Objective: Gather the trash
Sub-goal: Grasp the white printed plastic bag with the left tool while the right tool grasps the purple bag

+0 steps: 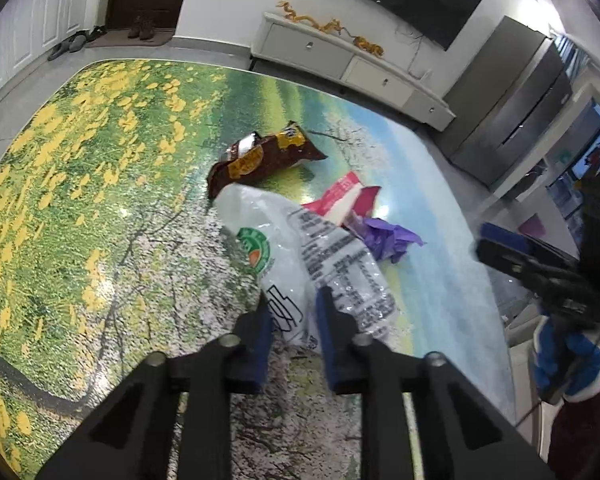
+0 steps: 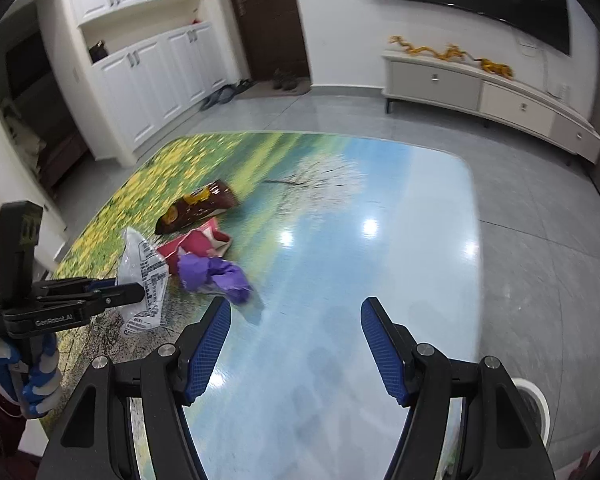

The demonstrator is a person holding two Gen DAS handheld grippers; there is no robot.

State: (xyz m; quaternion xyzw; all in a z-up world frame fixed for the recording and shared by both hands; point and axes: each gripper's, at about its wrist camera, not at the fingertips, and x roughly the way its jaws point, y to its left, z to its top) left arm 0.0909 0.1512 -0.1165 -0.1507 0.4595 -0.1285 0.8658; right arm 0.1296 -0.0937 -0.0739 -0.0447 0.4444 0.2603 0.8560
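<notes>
My left gripper (image 1: 294,300) is shut on a clear plastic bag with printed text (image 1: 300,248) and holds its near end above the table; it also shows in the right wrist view (image 2: 144,276). Beyond it lie a brown snack bag (image 1: 260,156), a pink wrapper (image 1: 341,196) and a crumpled purple wrapper (image 1: 387,240). In the right wrist view the brown bag (image 2: 198,206), pink wrapper (image 2: 198,244) and purple wrapper (image 2: 216,276) lie left of centre. My right gripper (image 2: 296,312) is open and empty above the table, right of the purple wrapper.
The table (image 2: 359,240) has a glossy landscape print with flowers and sky. A white bin rim (image 2: 533,396) shows at the table's near right edge. A white TV cabinet (image 2: 479,92) stands against the far wall, cupboards (image 2: 152,76) at left.
</notes>
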